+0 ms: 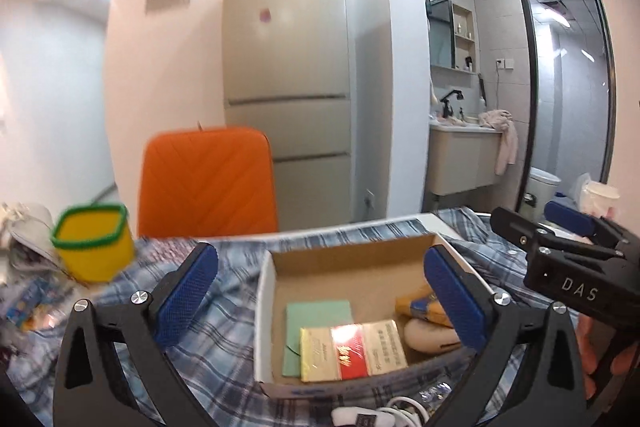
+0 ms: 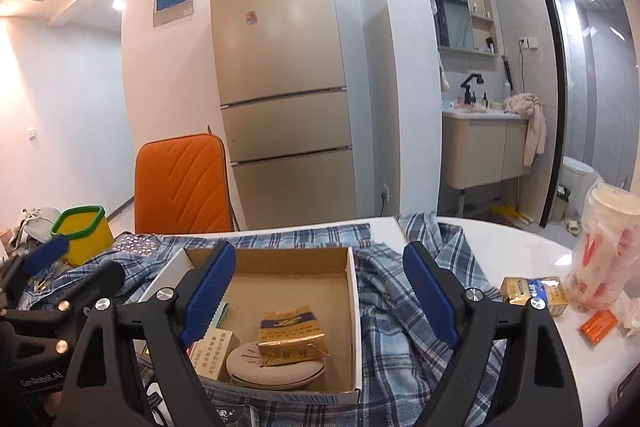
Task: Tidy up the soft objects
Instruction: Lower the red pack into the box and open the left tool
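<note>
A blue plaid shirt lies spread over the white table, also in the left wrist view. An open cardboard box sits on it, holding a gold packet, a beige round pad, a cigarette carton and a green card. The box also shows in the left wrist view. My left gripper is open and empty above the box. My right gripper is open and empty above the box and shirt.
A yellow cup with a green rim stands at the left. An orange chair is behind the table. At the right are a gold pack, a bagged drink cup and an orange packet. A white charger lies near.
</note>
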`<control>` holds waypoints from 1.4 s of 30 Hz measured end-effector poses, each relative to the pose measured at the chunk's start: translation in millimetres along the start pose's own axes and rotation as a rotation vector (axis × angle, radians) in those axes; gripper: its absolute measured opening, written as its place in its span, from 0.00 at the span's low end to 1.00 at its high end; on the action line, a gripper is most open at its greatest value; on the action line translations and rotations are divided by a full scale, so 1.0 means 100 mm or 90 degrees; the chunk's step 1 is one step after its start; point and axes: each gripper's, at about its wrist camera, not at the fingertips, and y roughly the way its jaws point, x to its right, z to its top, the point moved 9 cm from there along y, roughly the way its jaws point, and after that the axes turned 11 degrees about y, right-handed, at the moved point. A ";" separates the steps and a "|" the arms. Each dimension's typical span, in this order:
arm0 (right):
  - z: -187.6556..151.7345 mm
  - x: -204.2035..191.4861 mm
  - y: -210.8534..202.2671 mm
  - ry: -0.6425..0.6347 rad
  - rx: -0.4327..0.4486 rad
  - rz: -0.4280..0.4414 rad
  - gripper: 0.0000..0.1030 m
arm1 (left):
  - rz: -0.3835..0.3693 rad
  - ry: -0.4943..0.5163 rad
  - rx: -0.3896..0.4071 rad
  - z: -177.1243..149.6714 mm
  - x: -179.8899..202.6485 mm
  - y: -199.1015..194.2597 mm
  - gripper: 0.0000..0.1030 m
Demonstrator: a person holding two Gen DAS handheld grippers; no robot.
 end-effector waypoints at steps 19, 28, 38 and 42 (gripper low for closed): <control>0.35 -0.05 -0.50 0.019 0.107 0.030 1.00 | 0.044 -0.037 0.159 0.49 -0.24 -0.69 1.00; 0.58 -0.15 -1.00 0.040 0.076 0.110 1.00 | 0.028 -0.044 0.165 0.51 -0.18 -1.18 1.00; 0.16 -0.09 -1.50 0.005 0.085 0.093 1.00 | 0.050 -0.044 0.146 0.12 -0.08 -1.48 1.00; -0.02 -0.02 -1.51 -0.005 0.081 0.075 1.00 | 0.047 -0.036 0.135 -0.06 -0.01 -1.38 1.00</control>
